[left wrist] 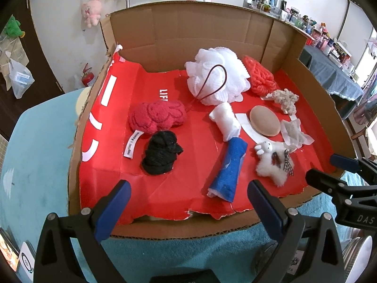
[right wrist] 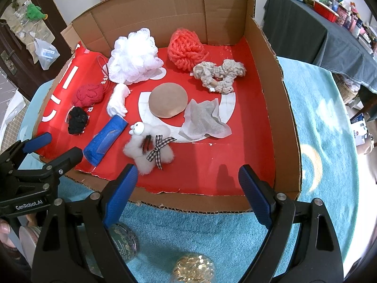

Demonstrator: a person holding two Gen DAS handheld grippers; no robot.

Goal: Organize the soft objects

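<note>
Left view: jaws of left gripper [left wrist: 188, 198] wide apart, empty, held at near edge of box [left wrist: 188, 21]. Soft items spread singly over red liner: black bundle [left wrist: 161, 153], red plush [left wrist: 156, 116], white roll [left wrist: 226, 121], blue roll [left wrist: 227, 169], toy [left wrist: 273, 162]. Blue roll's long axis runs near-to-far, leaning right at far end.

Right view: jaws of right gripper [right wrist: 187, 186] wide apart, empty, at box front. Pouf [right wrist: 134, 59], orange yarn [right wrist: 186, 46], pad [right wrist: 168, 103] lie apart. Fits loose scatter awaiting sorting, or finished spaced layout; cannot tell which.
</note>
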